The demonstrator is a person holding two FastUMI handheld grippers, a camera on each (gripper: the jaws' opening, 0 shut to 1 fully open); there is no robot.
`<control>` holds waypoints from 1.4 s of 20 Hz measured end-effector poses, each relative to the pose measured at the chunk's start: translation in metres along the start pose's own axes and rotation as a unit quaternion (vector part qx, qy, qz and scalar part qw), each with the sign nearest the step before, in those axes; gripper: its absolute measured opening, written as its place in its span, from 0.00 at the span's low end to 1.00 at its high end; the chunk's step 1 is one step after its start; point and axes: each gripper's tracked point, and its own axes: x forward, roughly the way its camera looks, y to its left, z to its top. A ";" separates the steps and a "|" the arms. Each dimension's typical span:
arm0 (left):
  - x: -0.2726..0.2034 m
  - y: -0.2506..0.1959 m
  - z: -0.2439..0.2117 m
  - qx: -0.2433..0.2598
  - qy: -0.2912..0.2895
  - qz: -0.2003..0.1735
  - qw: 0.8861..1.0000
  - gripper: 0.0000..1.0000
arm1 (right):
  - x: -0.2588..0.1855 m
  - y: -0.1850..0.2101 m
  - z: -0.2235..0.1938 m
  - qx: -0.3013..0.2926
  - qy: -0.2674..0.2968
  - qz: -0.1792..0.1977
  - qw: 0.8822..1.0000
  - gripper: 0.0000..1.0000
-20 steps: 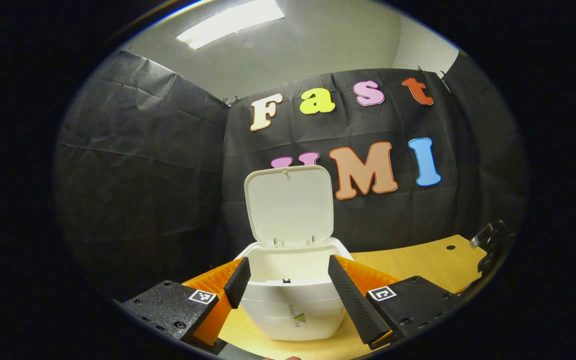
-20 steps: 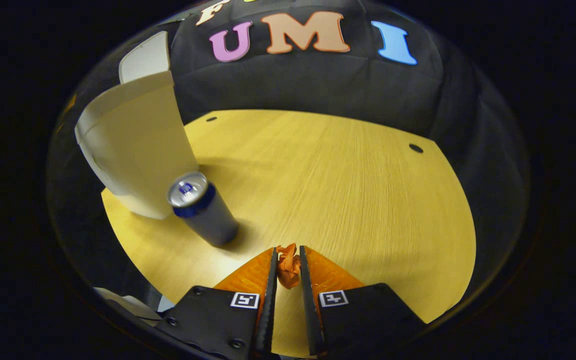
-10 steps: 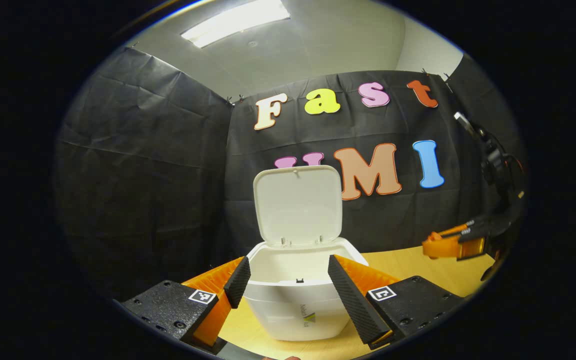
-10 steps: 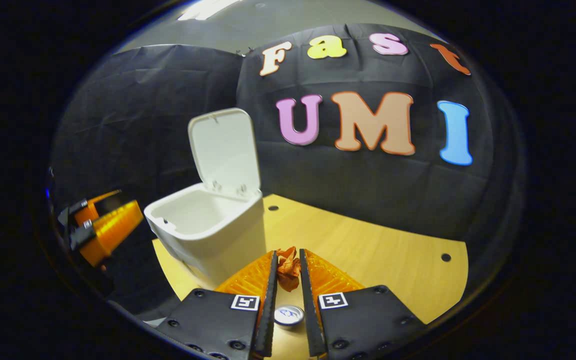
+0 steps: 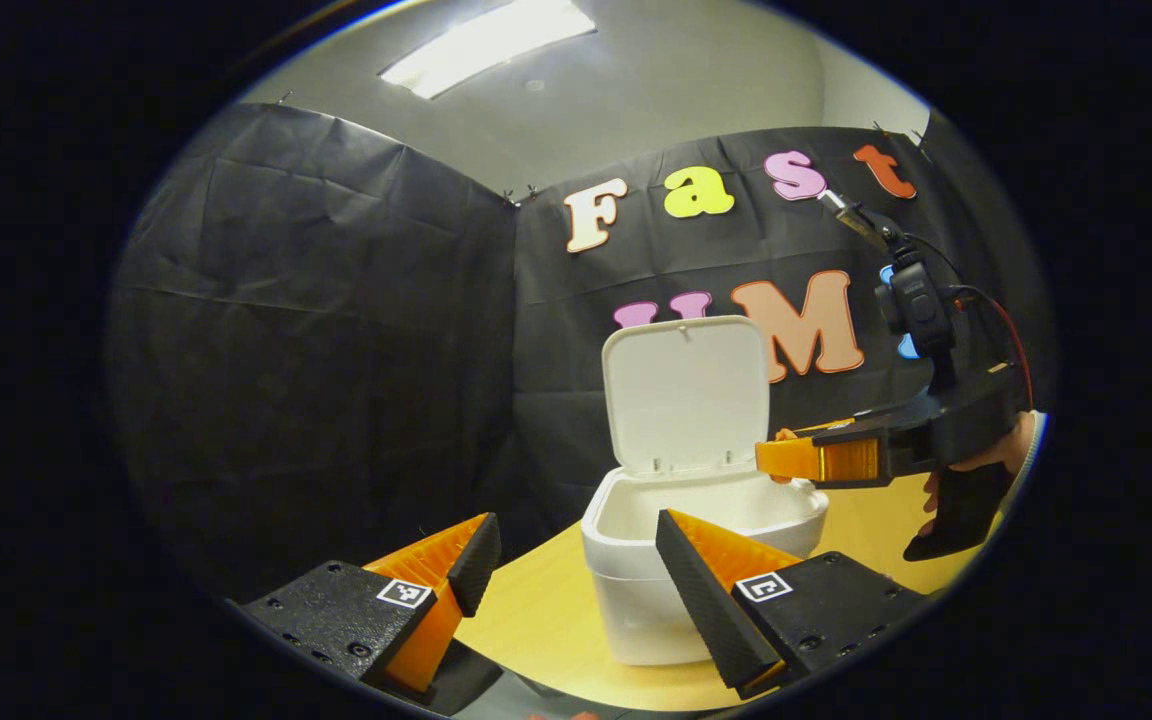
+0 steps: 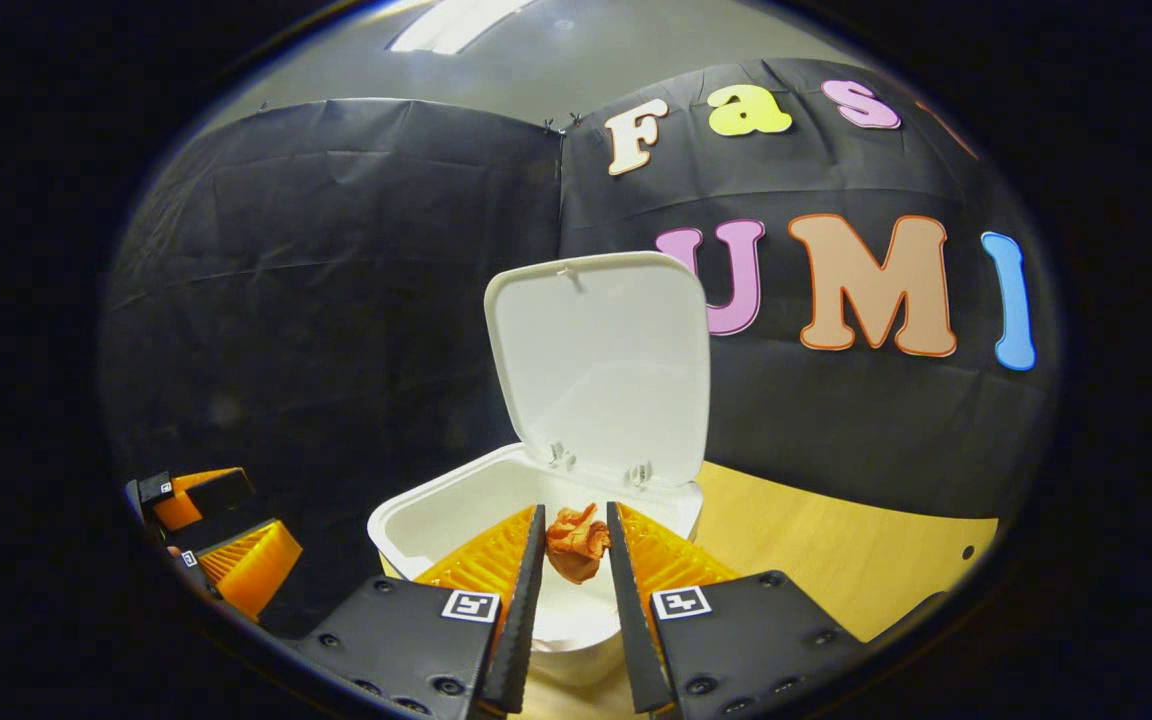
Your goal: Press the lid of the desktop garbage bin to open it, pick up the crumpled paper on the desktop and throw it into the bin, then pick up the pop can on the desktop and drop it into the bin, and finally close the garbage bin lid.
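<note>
Wood desktop (image 6: 836, 560) sits inside black cloth booth walls (image 5: 316, 330), ceiling light (image 5: 486, 40) overhead. White bin (image 6: 456, 515) stands on it, lid (image 6: 601, 365) upright. Right gripper (image 6: 576, 530) clamps crumpled paper (image 6: 577, 540) over the bin's mouth. Left gripper (image 5: 576, 560) fingers spread wide, holding nothing; left gripper view catches a hand (image 5: 996, 460) holding the right gripper.

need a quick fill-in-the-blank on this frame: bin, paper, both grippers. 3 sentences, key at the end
1. The bin's lid stands ____.
2. The right gripper is shut on the crumpled ____.
3. The left gripper has its fingers ____, with nothing between them, near the bin.

Missing words: open; paper; open
</note>
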 end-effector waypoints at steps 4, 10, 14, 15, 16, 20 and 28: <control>-0.001 0.007 -0.003 0.006 0.006 0.006 1.000 0.94 | 0.000 -0.004 0.000 0.022 -0.007 -0.007 1.000 0.98; 0.007 -0.051 0.029 0.034 -0.036 -0.075 0.996 0.94 | -0.055 -0.082 -0.004 0.058 -0.030 -0.104 0.992 0.97; 0.002 -0.128 0.048 0.027 -0.069 -0.180 0.981 0.94 | -0.129 -0.150 -0.040 0.075 -0.025 -0.209 0.975 0.98; -0.002 -0.149 0.051 0.024 -0.077 -0.207 0.975 0.94 | -0.150 -0.163 -0.052 0.079 -0.019 -0.234 0.969 0.98; -0.007 -0.169 0.053 0.021 -0.083 -0.234 0.968 0.94 | -0.169 -0.173 -0.062 0.084 -0.014 -0.257 0.963 0.98; -0.038 -0.248 0.041 0.033 -0.098 -0.341 0.934 0.93 | -0.236 -0.184 -0.102 0.127 -0.004 -0.316 0.940 0.98; -0.055 -0.320 -0.062 0.011 -0.008 -0.435 0.900 0.93 | -0.302 -0.167 -0.169 0.174 0.033 -0.386 0.905 0.98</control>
